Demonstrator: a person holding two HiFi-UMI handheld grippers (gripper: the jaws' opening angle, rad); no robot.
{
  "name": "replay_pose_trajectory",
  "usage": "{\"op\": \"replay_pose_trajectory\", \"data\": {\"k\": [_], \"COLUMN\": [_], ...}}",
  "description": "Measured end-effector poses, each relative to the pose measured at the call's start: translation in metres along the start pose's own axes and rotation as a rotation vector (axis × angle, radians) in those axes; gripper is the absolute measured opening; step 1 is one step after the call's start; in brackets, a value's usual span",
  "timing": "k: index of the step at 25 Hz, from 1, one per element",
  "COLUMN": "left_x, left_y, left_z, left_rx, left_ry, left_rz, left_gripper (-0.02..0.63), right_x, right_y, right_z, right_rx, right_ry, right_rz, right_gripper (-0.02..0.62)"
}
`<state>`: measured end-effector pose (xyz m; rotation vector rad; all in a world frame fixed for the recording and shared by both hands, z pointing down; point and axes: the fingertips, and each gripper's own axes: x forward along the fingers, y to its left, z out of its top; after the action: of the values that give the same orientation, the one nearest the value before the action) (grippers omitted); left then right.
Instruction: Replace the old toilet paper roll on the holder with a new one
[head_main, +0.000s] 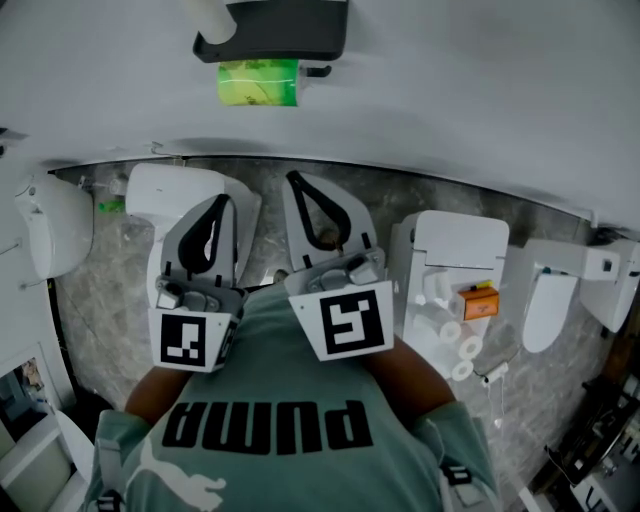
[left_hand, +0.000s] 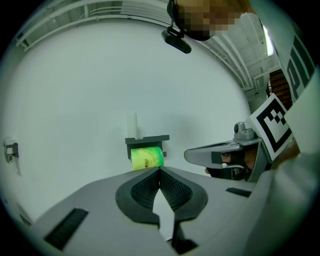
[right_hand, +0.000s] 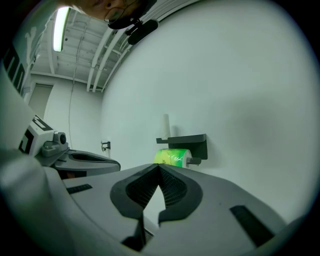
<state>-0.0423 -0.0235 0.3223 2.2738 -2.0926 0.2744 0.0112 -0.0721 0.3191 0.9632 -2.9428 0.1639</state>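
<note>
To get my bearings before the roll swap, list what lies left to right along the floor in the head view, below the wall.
Along the floor: white fixture at the left edge → left gripper → right gripper → orange box → white fixture at the far right.

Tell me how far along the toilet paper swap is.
Done: nothing I can confirm. A green roll sits on the wall holder; old or new, I can't tell. In hand: nothing; left tongs and right tongs are both shut and empty, facing the holder. Left, if that's the old roll: remove it and fit one of the white rolls lying to the right.
</note>
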Motion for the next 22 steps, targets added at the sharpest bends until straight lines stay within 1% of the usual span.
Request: {"op": "replay_pose_trajectory", "data": {"k": [3, 12, 18, 22], "left_x": [-0.018, -0.081, -0.125, -0.144], "left_y": [0.009, 0.028, 0.036, 0.035], "left_z": [-0.007, -0.014, -0.02, -0.031], "left_rx": [-0.019, -0.059, -0.088, -0.147], "left_ry": [0.029, -0.013, -0.035, -0.047], "left_rz": [0.018, 0.018, -0.016, -0.058], "left_gripper": [0.003, 0.003, 0.003, 0.003], "right_x": [-0.002, -0.019, -0.037, -0.055], "right_y": [0.015, 0.074, 0.117, 0.134], "right_z": [0.0, 0.002, 0.001, -0.003], "right_rx": [-0.014, -0.075, -0.067, -0.066], "right_ry": [0.007, 0.014, 0.007, 0.018], "right_rz": [-0.018, -0.045, -0.083, -0.133], "right_gripper": [0.006, 0.006, 0.006, 0.006]}}
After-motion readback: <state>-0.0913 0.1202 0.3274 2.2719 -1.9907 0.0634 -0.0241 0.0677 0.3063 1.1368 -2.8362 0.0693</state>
